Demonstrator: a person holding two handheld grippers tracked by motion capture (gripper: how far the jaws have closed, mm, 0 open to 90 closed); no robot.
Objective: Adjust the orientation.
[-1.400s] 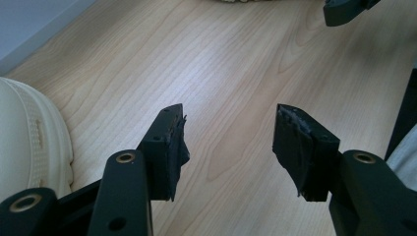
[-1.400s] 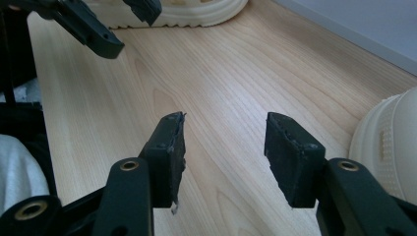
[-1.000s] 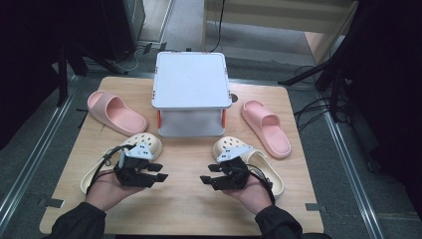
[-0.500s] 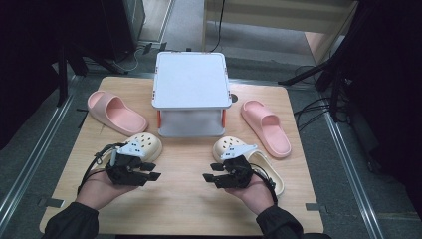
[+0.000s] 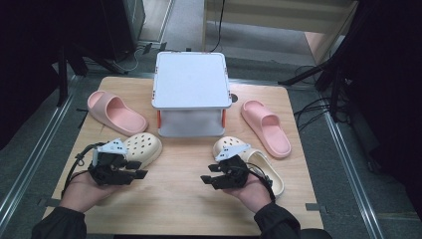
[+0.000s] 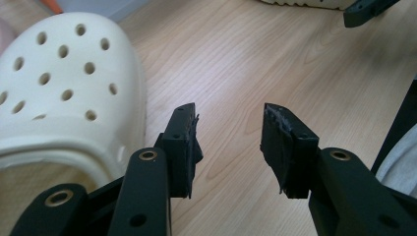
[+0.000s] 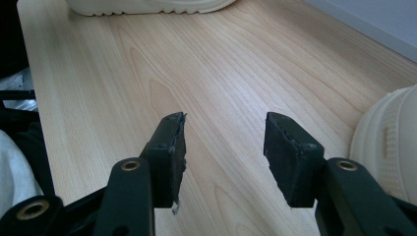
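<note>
the left gripper (image 5: 137, 169) has slid toward the lower left of the frame, beside the cream clog (image 5: 142, 148); both it and the right gripper (image 5: 209, 179) gape open, empty.

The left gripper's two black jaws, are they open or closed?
Open. The left gripper shows bare wood between its jaws, holding nothing, beside the cream clog.

The left gripper (image 5: 133, 170) covered the heel of the near-left cream clog (image 5: 143, 148), and the right gripper (image 5: 211, 179) hid the middle of the other cream clog (image 5: 263, 167). Under its white lid, the storage box (image 5: 191, 79) kept its contents out of sight.
</note>
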